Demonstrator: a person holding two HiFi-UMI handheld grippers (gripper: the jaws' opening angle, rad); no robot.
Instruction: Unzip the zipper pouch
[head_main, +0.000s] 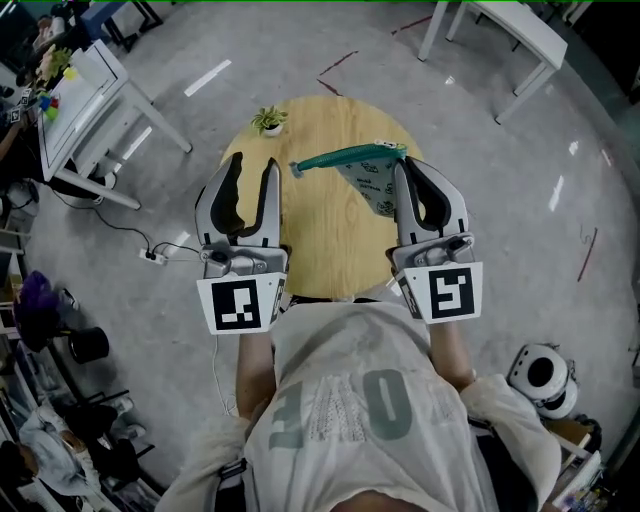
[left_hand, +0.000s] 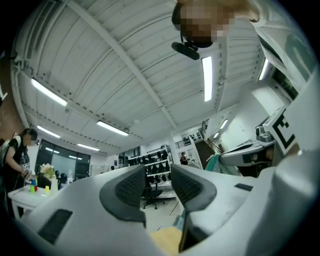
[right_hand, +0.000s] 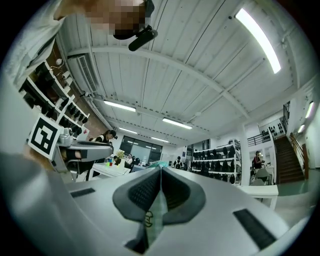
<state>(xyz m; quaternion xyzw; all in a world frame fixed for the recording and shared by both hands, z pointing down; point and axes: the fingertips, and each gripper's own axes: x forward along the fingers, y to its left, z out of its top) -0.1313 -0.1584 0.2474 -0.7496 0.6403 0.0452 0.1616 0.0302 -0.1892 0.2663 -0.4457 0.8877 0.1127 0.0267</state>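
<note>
**Pouch** (head_main: 372, 182): pale, with a teal zip edge (head_main: 345, 157). It is held up over the round table (head_main: 320, 250), not lying on it. The body hangs down and toward the person from the zip line.

**Right gripper** (head_main: 408, 168): jaws together, clamped on the pouch's right end. Its own view shows the fabric pinched between the pads (right_hand: 142, 192).

**Left gripper** (head_main: 254, 165): jaws apart, with nothing between them. Its own view shows only the room and a strip of table through the gap.

**Key relation:** the zip's long axis runs roughly left to right, sloping slightly down toward the left. Its free end (head_main: 296, 168) lies just right of the left gripper's tips, near but not touching. The left gripper is the nearer free tool, and probably needs a short sideways reach to that end. Whether the slider sits there is too small to tell.

**Other:** a potted plant (head_main: 268, 121) stands at the table's far edge, apart from both grippers.
</note>
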